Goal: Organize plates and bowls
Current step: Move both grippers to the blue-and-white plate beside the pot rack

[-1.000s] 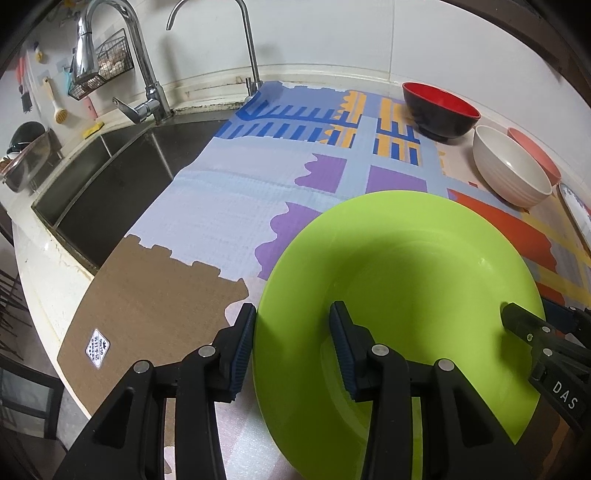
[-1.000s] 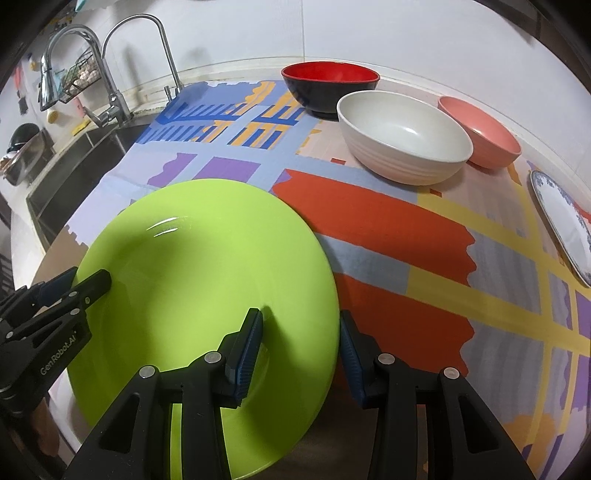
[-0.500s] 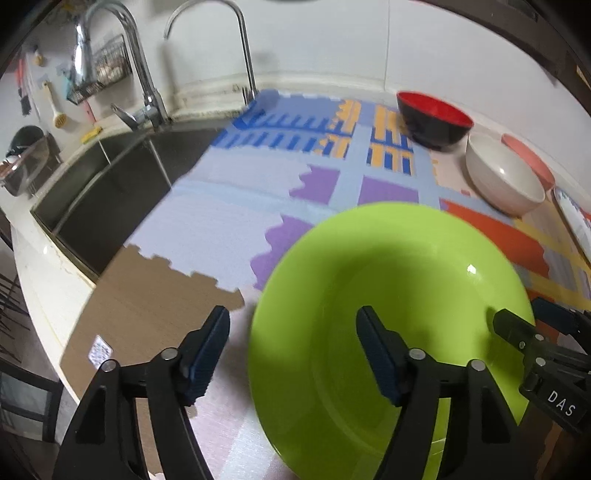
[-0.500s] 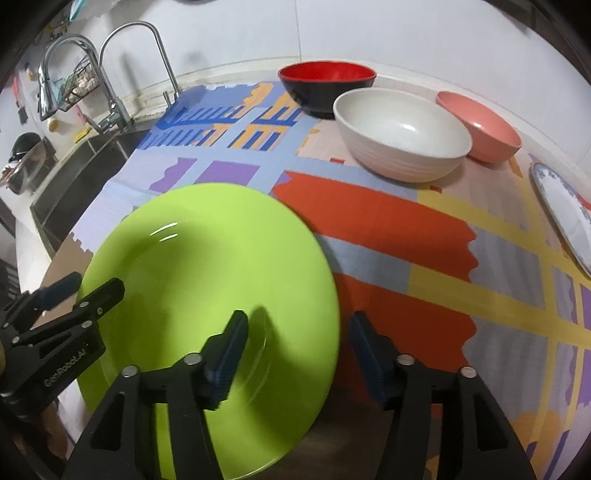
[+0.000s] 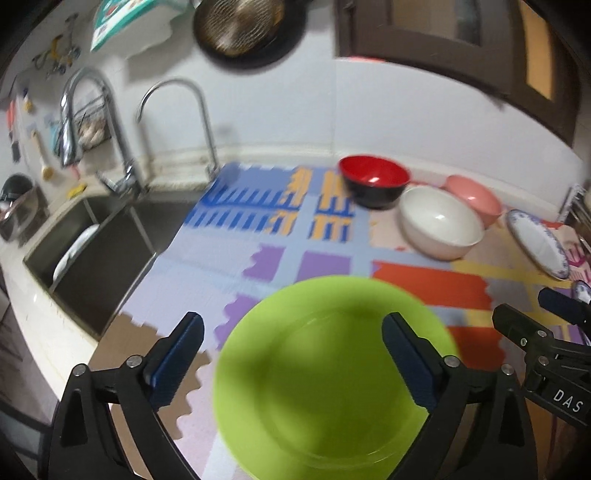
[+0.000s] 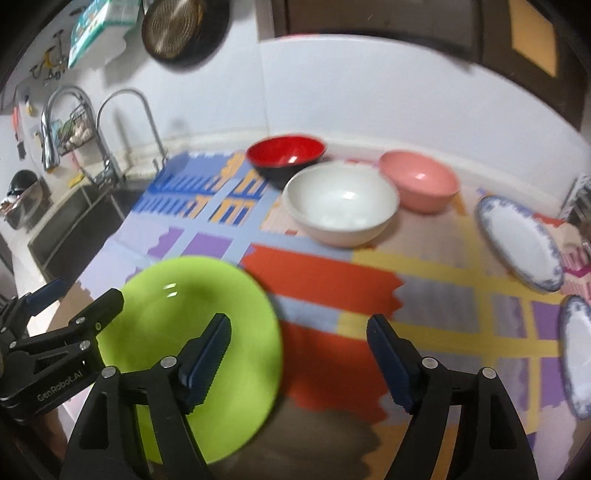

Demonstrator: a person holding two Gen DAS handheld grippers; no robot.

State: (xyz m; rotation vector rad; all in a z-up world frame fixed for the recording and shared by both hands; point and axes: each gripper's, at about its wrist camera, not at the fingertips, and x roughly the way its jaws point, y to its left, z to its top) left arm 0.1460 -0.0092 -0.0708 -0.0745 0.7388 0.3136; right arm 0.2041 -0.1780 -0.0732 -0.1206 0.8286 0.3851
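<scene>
Left gripper (image 5: pixel 291 354): jaws wide apart, holding nothing.
Right gripper (image 6: pixel 299 354): spread too, empty.
Green plate (image 5: pixel 332 369): flat on the mat (image 6: pixel 332 280), 6 o'clock of the 3 bowls.
Handling: stiff, glossy, likely slippery and breakable; pinch the rim.

Ahead of our tongs rises a white wall (image 5: pixel 277 110) with a dark round strainer (image 5: pixel 236 26) hung on it. Up right sits a dark wooden cabinet (image 5: pixel 461 44); far left, a steel sink (image 5: pixel 110 251) beneath two curved taps (image 5: pixel 177 110).
</scene>
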